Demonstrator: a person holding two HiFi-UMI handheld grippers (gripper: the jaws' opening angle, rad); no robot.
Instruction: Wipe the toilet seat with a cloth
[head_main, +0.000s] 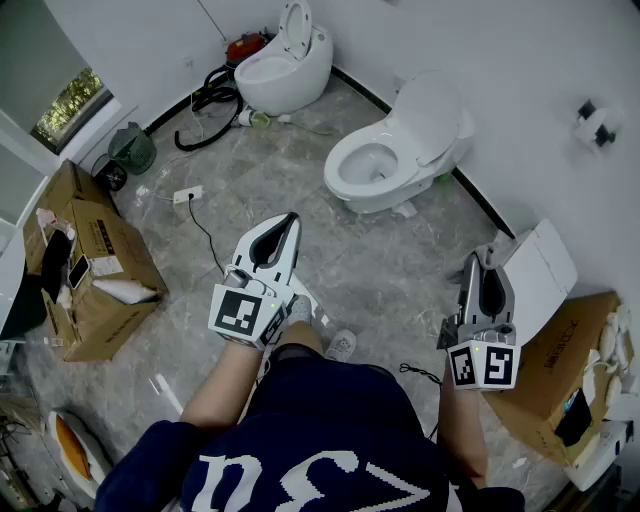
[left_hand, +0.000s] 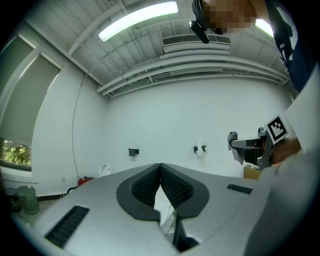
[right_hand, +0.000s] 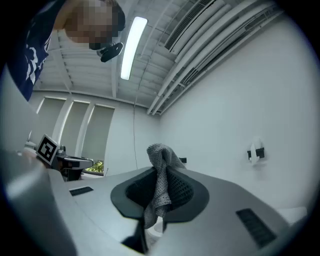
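A white toilet (head_main: 400, 150) stands against the right wall, its lid (head_main: 432, 120) raised and its seat ring (head_main: 345, 165) down around the bowl. Both grippers are held up in front of the person, well short of it. My right gripper (head_main: 478, 265) is shut on a grey knitted cloth (right_hand: 161, 180), which sticks up above the jaw tips and hangs down between the pads in the right gripper view (right_hand: 160, 169). My left gripper (head_main: 285, 225) is shut with nothing between its ribbed pads, which meet at the tip (left_hand: 160, 166). The left gripper view also catches the right gripper (left_hand: 250, 146) with the cloth (left_hand: 235, 149).
A second toilet (head_main: 285, 65) stands at the far wall beside a black hose. On the floor lie a power strip (head_main: 188, 194) and its cable. Cardboard boxes sit at left (head_main: 95, 270) and right (head_main: 570, 360). Close to the right gripper is a white fixture (head_main: 545, 270).
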